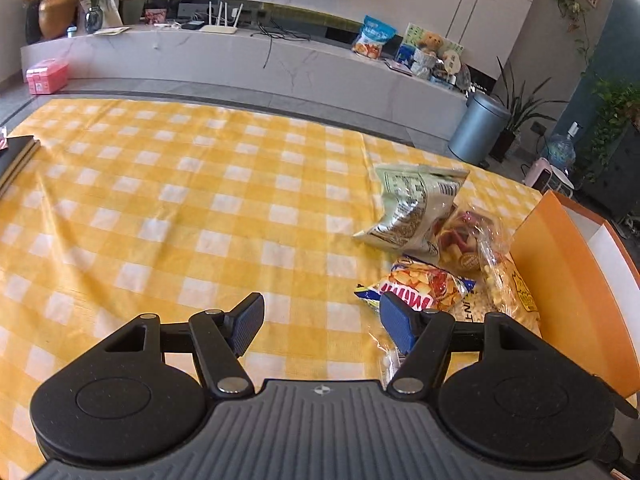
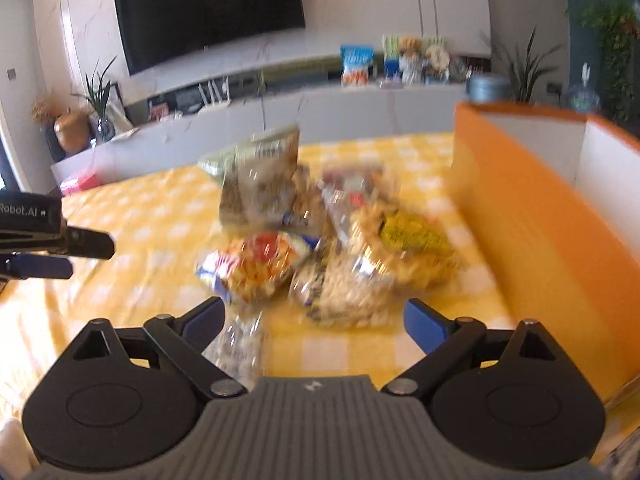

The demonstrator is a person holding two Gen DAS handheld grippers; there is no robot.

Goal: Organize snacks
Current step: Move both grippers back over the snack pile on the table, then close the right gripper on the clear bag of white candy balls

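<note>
left gripper (image 1: 322, 326): jaws apart, nothing between them, only checked cloth under the gap; its right blue pad sits in front of the near edge of the snack pile
right gripper (image 2: 316, 320): jaws wide apart, not clamped on anything; view is motion-blurred; a clear bag of pale snacks (image 2: 240, 344) lies just by the left finger, contact unclear
tabletop (image 1: 160, 208): yellow-and-white checked cloth, bare across its left and middle part
snack pile (image 1: 440, 256): all bags bunched on the right side of the tabletop, touching or overlapping each other
red-and-blue chip bag (image 1: 420, 286): nearest in the left wrist view, lying flat at the pile's left front
yellow bag of puffs (image 1: 514, 292): right of the chip bag, right beside the box wall
clear bag with red and brown pieces (image 1: 468, 240): mid-pile, behind the chip bag
pale green bag (image 1: 416, 204): farthest in the pile, crumpled, printed back side up
orange box (image 1: 568, 280): open top, white inside, stands just right of the pile
dark book or folder (image 1: 16, 160): at the tabletop's far left edge, well apart from the snacks
grey bin (image 1: 478, 128): on the floor beyond the tabletop
TV console (image 1: 240, 52): long white unit at the back wall, cluttered on top
</note>
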